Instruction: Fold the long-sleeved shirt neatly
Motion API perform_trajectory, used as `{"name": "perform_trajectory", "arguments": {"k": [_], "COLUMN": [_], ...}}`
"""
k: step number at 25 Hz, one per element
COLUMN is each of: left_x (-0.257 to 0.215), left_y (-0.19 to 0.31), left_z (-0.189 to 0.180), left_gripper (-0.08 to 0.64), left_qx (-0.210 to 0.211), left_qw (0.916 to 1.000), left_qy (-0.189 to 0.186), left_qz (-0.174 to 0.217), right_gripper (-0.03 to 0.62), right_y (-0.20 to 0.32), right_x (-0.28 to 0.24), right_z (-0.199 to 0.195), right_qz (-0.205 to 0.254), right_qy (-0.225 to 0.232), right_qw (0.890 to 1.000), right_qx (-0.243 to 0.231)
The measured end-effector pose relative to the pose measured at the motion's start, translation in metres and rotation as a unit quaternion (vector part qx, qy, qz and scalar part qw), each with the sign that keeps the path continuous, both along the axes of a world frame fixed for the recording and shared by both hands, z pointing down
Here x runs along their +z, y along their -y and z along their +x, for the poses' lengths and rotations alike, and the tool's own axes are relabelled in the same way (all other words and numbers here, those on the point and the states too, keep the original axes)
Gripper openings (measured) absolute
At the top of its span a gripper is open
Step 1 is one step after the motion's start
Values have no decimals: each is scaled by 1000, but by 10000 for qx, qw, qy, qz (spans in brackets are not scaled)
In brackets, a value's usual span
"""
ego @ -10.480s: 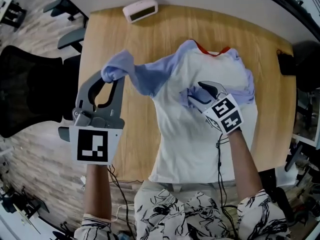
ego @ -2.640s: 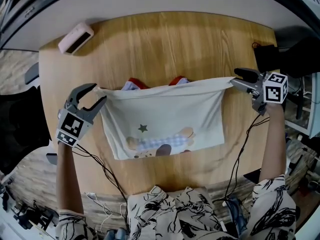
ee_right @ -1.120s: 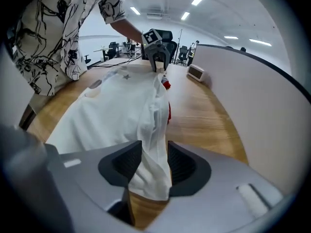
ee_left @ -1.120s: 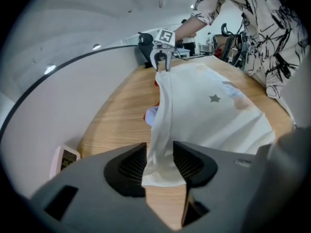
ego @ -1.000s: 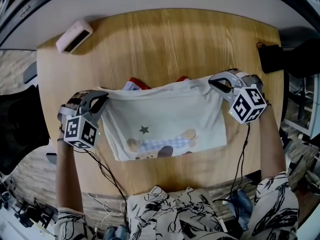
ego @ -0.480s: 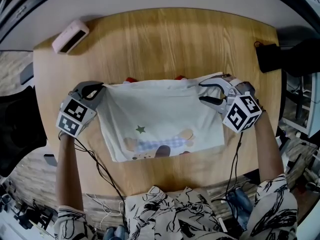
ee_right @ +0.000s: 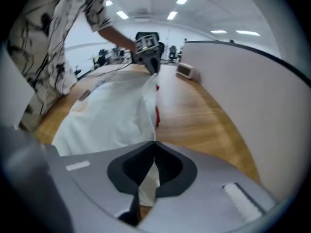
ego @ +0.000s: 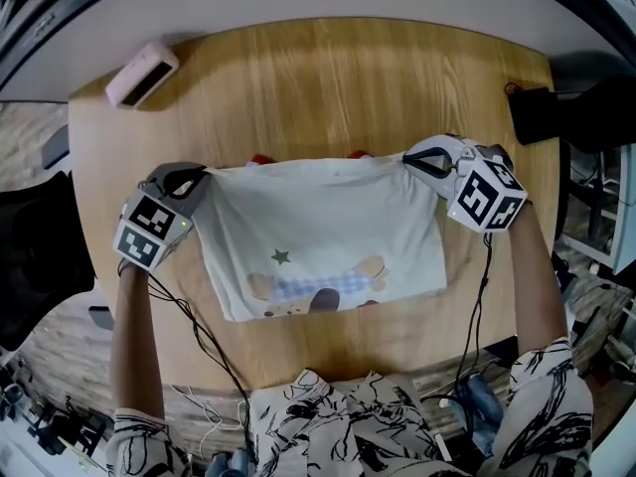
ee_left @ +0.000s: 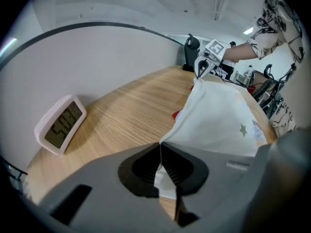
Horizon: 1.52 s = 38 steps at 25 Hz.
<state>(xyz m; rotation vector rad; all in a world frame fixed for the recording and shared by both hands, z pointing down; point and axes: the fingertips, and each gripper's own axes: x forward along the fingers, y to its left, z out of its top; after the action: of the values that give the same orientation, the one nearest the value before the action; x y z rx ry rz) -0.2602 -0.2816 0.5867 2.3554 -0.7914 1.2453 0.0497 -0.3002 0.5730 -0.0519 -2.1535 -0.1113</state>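
Reader: Right gripper (ego: pixel 417 159), standing with its jaws apart at the far right corner half a second earlier, has just been closing and is now pinching that corner of the shirt (ego: pixel 328 237). Why?

Legend: Both grippers are stretching the shirt's far edge taut. The left gripper (ego: pixel 194 179) is clamping the far left corner, with its jaws together on white cloth. The folded shirt is lying flat on the counter (ego: pixel 328 78) between them, its star print facing up. Holding both corners level is probably keeping the edge straight for a further fold.

Reader: What is staying unclear?

Legend: The sleeves are lying out of sight, presumably tucked under the body panel. Only slivers of the red collar (ego: pixel 260 158) are peeking past the far edge. How many layers each gripper is pinching cannot be told. The dark object (ego: pixel 537 112) at the counter's right edge is remaining unidentifiable.
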Motion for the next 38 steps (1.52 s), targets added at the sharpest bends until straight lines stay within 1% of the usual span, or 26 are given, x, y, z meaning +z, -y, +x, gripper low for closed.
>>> {"name": "perform_trajectory", "arguments": {"k": [2, 4, 7, 8, 9, 10, 11, 12, 13, 15, 17, 19, 22, 25, 28, 29, 31, 33, 35, 36, 38], "left_x": [3, 8, 14, 14, 11, 4, -7, -21, -36, -60, -70, -69, -61, -51, -34, -28, -17, -8, -3, -1, 1], "left_y": [-1, -5, -5, -3, -1, 1, 0, -4, -12, -39, -73, -109, -167, -223, -266, -275, -288, -294, -295, -294, -293], "left_z": [-3, -7, -9, -10, -12, -15, -18, -21, -23, -24, -20, -17, -12, -4, 5, 7, 12, 16, 21, 24, 26], "left_gripper": [15, 15, 30, 62, 103, 198, 238, 256, 259, 258, 258, 258, 258, 241, 233, 233, 232, 223, 197, 189, 148], "left_qx": [-152, -318, -587, -652, -706, -747, -770, -768, -740, -636, -585, -634, -805, -1025, -1196, -1260, -1408, -1543, -1631, -1655, -1701], "left_qw": [9998, 9990, 9967, 9959, 9954, 9951, 9950, 9949, 9949, 9957, 9966, 9970, 9953, 9901, 9865, 9855, 9827, 9797, 9788, 9791, 9801], "left_qy": [34, 49, -167, -259, -349, -439, -534, -625, -687, -675, -564, -436, -464, -620, -562, -534, -557, -622, -633, -611, -527], "left_qz": [-150, -323, -535, -564, -549, -474, -350, -210, -89, 66, 154, 118, -283, -731, -970, -1002, -1067, -1121, -1068, -1008, -872], "right_gripper": [15, 16, 21, 48, 121, 172, 200, 226, 242, 242, 242, 243, 265, 304, 321, 322, 344, 344, 344, 337, 263], "right_y": [18, 25, 31, 33, 34, 34, 31, 25, 16, -9, -40, -69, -114, -159, -197, -205, -217, -226, -232, -233, -233], "right_x": [4, 14, 23, 24, 23, 18, 10, -1, -14, -34, -41, -40, -31, -18, -5, 0, 10, 20, 27, 29, 30], "right_z": [4, 7, 11, 12, 13, 17, 22, 28, 34, 47, 58, 65, 74, 90, 104, 107, 112, 112, 111, 110, 110], "right_qz": [-464, -702, -889, -886, -816, -696, -568, -477, -447, -498, -576, -681, -976, -1280, -1481, -1513, -1566, -1610, -1615, -1596, -1479], "right_qy": [65, -47, -27, -4, -1, 2, 35, 107, 206, 420, 542, 580, 571, 427, 295, 293, 283, 270, 308, 343, 411], "right_qw": [9959, 9902, 9793, 9760, 9745, 9746, 9749, 9746, 9735, 9690, 9630, 9568, 9453, 9327, 9204, 9150, 9046, 8979, 8918, 8888, 8833], "right_qx": [778, 1210, 1819, 1991, 2089, 2128, 2151, 2184, 2234, 2385, 2575, 2767, 3060, 3345, 3606, 3729, 3954, 4088, 4215, 4283, 4430]}}
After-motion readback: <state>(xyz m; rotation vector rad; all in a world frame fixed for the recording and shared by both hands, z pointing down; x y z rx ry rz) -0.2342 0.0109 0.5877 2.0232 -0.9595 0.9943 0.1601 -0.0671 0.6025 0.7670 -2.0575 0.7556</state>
